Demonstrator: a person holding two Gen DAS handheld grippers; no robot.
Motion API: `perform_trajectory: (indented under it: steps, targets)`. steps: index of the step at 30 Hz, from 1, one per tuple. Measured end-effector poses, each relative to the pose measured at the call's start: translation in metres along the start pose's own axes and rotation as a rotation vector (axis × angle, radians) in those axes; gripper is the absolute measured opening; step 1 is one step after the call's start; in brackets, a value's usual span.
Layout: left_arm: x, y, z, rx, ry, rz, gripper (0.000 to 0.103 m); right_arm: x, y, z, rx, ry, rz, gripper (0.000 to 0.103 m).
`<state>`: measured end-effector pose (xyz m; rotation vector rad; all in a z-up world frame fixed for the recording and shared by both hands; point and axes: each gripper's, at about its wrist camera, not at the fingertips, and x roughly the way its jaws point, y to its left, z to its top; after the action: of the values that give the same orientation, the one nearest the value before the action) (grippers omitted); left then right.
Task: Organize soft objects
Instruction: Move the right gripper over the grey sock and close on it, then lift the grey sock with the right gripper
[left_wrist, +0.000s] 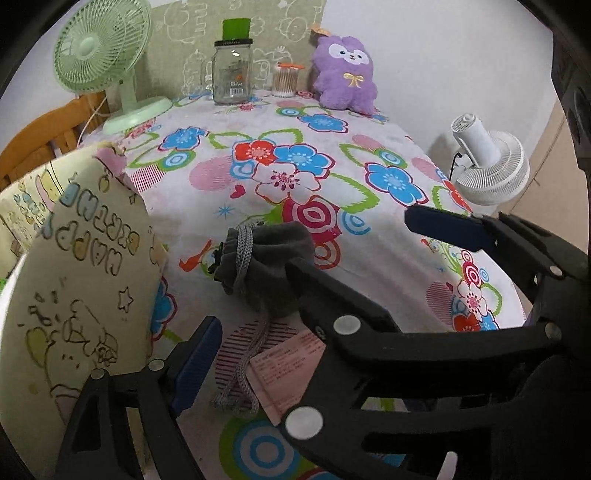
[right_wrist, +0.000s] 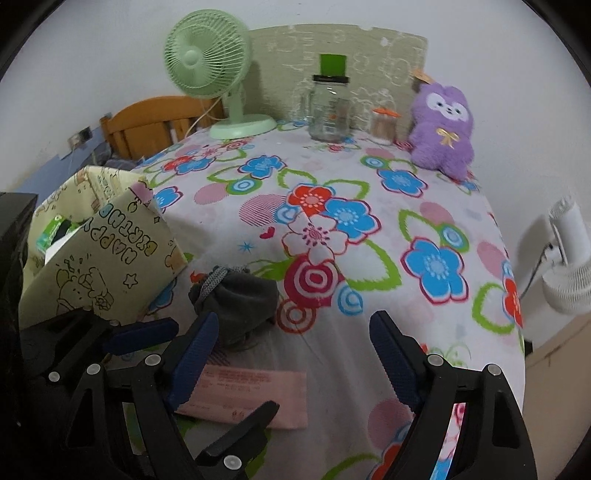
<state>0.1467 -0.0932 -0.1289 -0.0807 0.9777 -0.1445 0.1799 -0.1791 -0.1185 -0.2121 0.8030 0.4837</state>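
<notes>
A grey drawstring pouch lies on the flowered tablecloth near the front left, its cord trailing toward me; it also shows in the right wrist view. A purple plush toy sits upright at the far right. My right gripper is open, just right of the pouch, its left finger beside it. In the left wrist view the right gripper crosses in front, one finger against the pouch. My left gripper is open; only its left fingertip shows, near the cord.
A cream "Happy Birthday" fabric bin stands open at the left. A pink paper slip lies near the front edge. At the back stand a green fan, glass jar and cotton swab pot. A white fan stands off right.
</notes>
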Motion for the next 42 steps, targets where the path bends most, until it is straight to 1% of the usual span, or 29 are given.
perform_trajectory:
  steps: [4, 6, 7, 8, 10, 11, 12, 13, 14, 15, 18, 20, 26, 30, 34, 42]
  targets:
    - [0.007, 0.005, 0.003, -0.029, 0.015, -0.007, 0.087, 0.010, 0.001, 0.006, -0.049, 0.008, 0.049, 0.084]
    - [0.009, 0.006, 0.004, -0.038, 0.010, -0.004, 0.087, 0.013, 0.002, 0.008, -0.070, 0.010, 0.076, 0.077]
    - [0.009, 0.007, 0.004, -0.046, 0.008, 0.000, 0.087, 0.014, 0.003, 0.009, -0.077, 0.009, 0.096, 0.072]
    - [0.009, 0.007, 0.005, -0.053, 0.005, 0.005, 0.087, 0.017, 0.003, 0.010, -0.086, 0.013, 0.121, 0.068]
    - [0.010, 0.008, 0.006, -0.066, 0.001, 0.013, 0.087, 0.021, 0.003, 0.013, -0.096, 0.016, 0.136, 0.065]
    - [0.011, 0.008, 0.006, -0.068, -0.002, 0.014, 0.087, 0.023, 0.003, 0.013, -0.096, 0.022, 0.142, 0.059]
    - [0.011, 0.009, 0.006, -0.068, -0.003, 0.016, 0.087, 0.025, 0.002, 0.013, -0.094, 0.033, 0.158, 0.054]
    - [0.011, 0.008, 0.006, -0.066, -0.004, 0.022, 0.087, 0.028, 0.001, 0.013, -0.090, 0.054, 0.212, 0.045]
    - [0.012, 0.008, 0.006, -0.062, -0.005, 0.026, 0.087, 0.030, 0.001, 0.012, -0.084, 0.065, 0.246, 0.042]
    - [0.012, 0.007, 0.007, -0.061, -0.005, 0.031, 0.088, 0.032, 0.000, 0.011, -0.081, 0.073, 0.260, 0.042]
    - [0.013, 0.007, 0.007, -0.060, -0.007, 0.027, 0.089, 0.032, 0.000, 0.011, -0.081, 0.081, 0.250, 0.039]
    - [0.014, 0.007, 0.007, -0.057, -0.007, 0.029, 0.090, 0.030, 0.001, 0.009, -0.080, 0.081, 0.254, 0.033]
    - [0.013, 0.001, 0.004, -0.028, 0.005, 0.021, 0.095, 0.025, -0.002, 0.003, -0.060, 0.085, 0.254, 0.027]
    - [0.012, -0.004, 0.001, 0.012, 0.008, 0.023, 0.095, 0.018, -0.004, -0.003, -0.041, 0.072, 0.227, 0.025]
    - [0.010, -0.010, -0.003, 0.047, 0.018, 0.007, 0.095, 0.010, -0.009, -0.012, 0.004, 0.051, 0.200, 0.024]
    - [0.003, -0.018, -0.011, 0.090, 0.007, -0.033, 0.095, -0.004, -0.016, -0.025, 0.079, 0.031, 0.147, 0.023]
